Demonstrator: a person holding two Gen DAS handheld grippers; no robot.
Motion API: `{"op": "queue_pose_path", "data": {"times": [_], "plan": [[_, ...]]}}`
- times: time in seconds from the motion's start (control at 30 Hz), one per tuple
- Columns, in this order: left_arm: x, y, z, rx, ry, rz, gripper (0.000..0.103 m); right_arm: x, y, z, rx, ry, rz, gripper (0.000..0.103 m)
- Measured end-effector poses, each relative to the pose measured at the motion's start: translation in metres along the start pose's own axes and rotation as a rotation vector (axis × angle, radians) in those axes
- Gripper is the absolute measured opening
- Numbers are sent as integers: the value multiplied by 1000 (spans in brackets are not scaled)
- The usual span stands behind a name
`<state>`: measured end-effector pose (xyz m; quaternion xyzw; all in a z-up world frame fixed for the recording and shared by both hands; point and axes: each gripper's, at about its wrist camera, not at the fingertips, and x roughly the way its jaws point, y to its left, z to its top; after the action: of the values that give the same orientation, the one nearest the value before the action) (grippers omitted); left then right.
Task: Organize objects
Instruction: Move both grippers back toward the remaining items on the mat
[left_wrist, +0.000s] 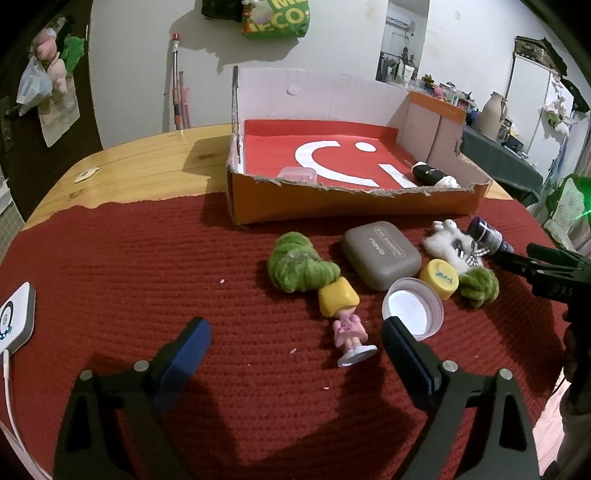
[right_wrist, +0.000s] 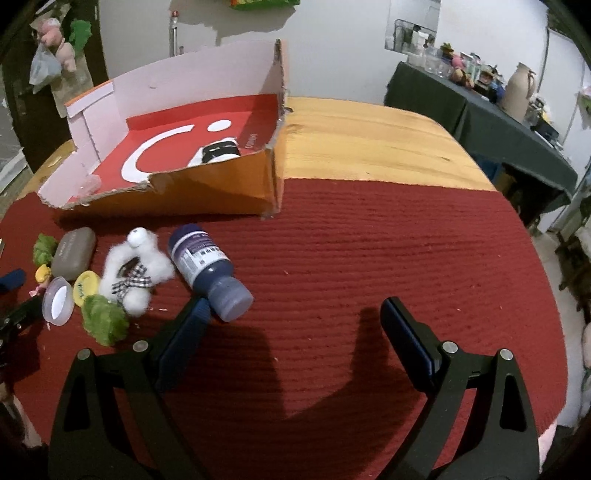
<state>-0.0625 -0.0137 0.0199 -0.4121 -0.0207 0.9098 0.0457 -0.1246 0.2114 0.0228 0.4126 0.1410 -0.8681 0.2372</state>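
An orange cardboard box (left_wrist: 354, 206) with a red floor holds a black item (left_wrist: 428, 173) and a clear lid (left_wrist: 297, 174). On the red mat in front lie a green plush (left_wrist: 299, 264), a grey eyeshadow case (left_wrist: 380, 254), a blonde doll figure (left_wrist: 347, 321), a white jar lid (left_wrist: 412, 308), a yellow cap (left_wrist: 439, 278), a white fluffy toy (right_wrist: 135, 269), a small green plush (right_wrist: 105, 319) and a dark blue bottle (right_wrist: 210, 271). My left gripper (left_wrist: 295, 339) is open, with the doll between its fingers. My right gripper (right_wrist: 295, 317) is open, its left finger beside the bottle's cap.
The red mat (right_wrist: 406, 258) covers the front of a wooden table (right_wrist: 369, 140). A white device (left_wrist: 14, 317) with a cable lies at the mat's left edge. A dark-clothed side table (right_wrist: 480, 110) with clutter stands at the far right.
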Motion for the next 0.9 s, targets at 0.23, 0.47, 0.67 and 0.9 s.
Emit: {"op": "queue_pose_path", "data": {"times": [0.23, 0.47, 0.67, 0.9], "plan": [[0, -2, 1, 20, -2, 0, 87, 4, 12, 4, -39, -3, 24, 94], [1, -5, 3, 27, -10, -20, 79, 8, 17, 7, -67, 0, 77, 94], [1, -6, 6, 26, -11, -44, 71, 8, 23, 11, -96, -14, 104, 90], [1, -9, 5, 31, -29, -66, 55, 13, 24, 15, -114, -6, 152, 71]]}}
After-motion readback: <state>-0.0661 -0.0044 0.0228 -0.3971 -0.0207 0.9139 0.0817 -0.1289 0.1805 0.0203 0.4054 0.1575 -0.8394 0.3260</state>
